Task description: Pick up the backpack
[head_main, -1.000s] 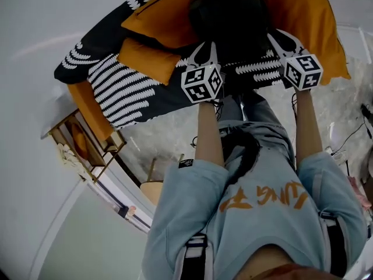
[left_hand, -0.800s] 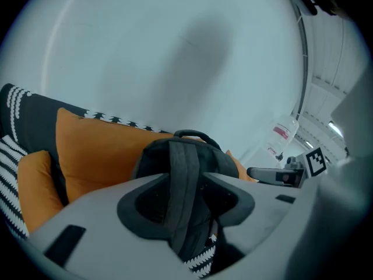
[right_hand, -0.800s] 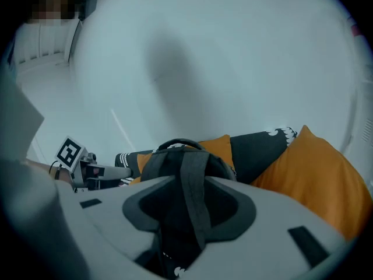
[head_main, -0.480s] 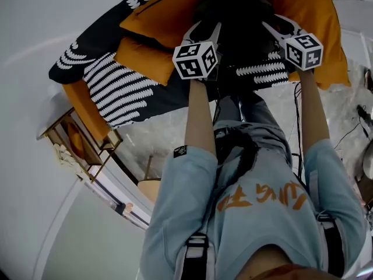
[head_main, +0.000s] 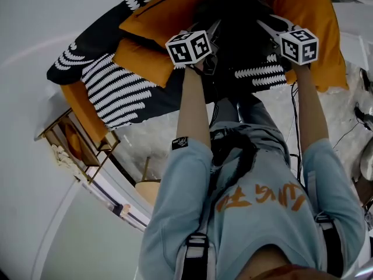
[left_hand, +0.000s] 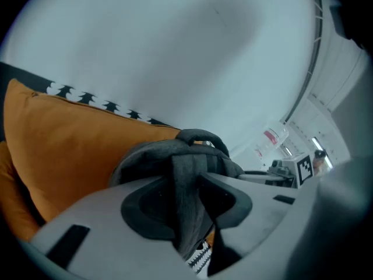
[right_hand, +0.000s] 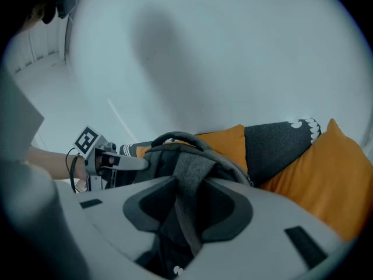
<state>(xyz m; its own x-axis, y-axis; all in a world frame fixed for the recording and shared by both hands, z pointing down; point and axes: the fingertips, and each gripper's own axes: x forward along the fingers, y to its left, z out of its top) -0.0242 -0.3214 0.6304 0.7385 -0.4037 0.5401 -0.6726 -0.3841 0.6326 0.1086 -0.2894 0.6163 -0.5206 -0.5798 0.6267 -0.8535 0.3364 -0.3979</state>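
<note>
While both hand-held grippers [left_hand: 183, 181] [right_hand: 191, 182] close on backpack [head_main: 233, 16] straps [left_hand: 185, 159] — not yet pinching — orange sweatshirt [head_main: 262, 168] lettering [head_main: 263, 197] is unreadable.

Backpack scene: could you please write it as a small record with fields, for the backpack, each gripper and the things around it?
backpack: dark grey, resting against the orange cushions
left gripper: jaws closing, a grey strap between them, not pinched yet
right gripper: jaws closing, a second grey strap between them, not pinched yet
top handle: free, no gripper on it
below the cushions: black cover with white stripes
task state: backpack not yet lifted
</note>
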